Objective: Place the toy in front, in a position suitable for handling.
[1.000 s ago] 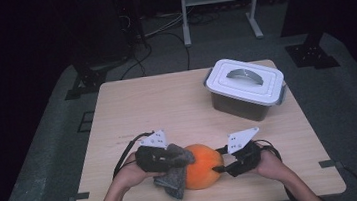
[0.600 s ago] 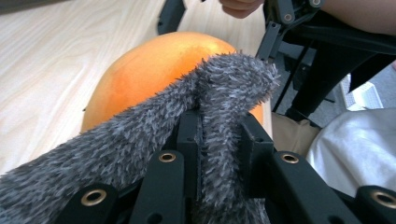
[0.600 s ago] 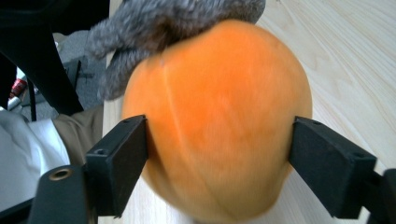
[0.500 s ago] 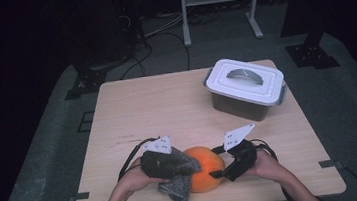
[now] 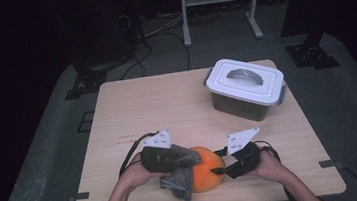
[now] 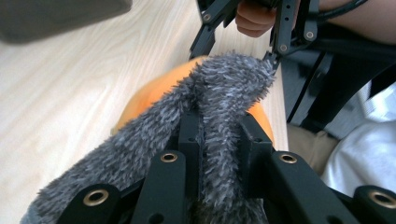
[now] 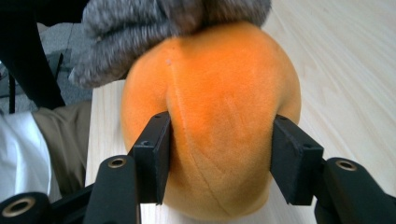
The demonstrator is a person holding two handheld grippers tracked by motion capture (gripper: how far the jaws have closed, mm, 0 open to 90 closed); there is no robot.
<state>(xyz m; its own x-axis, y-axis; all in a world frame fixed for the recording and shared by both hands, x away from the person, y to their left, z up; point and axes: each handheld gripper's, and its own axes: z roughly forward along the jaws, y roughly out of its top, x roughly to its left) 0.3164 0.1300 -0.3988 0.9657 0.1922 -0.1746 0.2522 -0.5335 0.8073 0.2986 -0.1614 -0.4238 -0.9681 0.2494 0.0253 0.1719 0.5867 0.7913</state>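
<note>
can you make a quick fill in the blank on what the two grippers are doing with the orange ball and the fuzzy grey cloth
1. The left gripper is shut on a fuzzy ____ cloth.
2. The cloth lies over a round plush ball coloured ____.
3. The right gripper, its jaws just closing, has the ____ between them.
4. At the table's far right stands a dark plastic box with a ____ lid.

Missing words: grey; orange; ball; white

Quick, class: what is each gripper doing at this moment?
Left gripper: shut on the grey fuzzy cloth.
Right gripper: jaws just closing, pressed on the orange plush ball.
</note>
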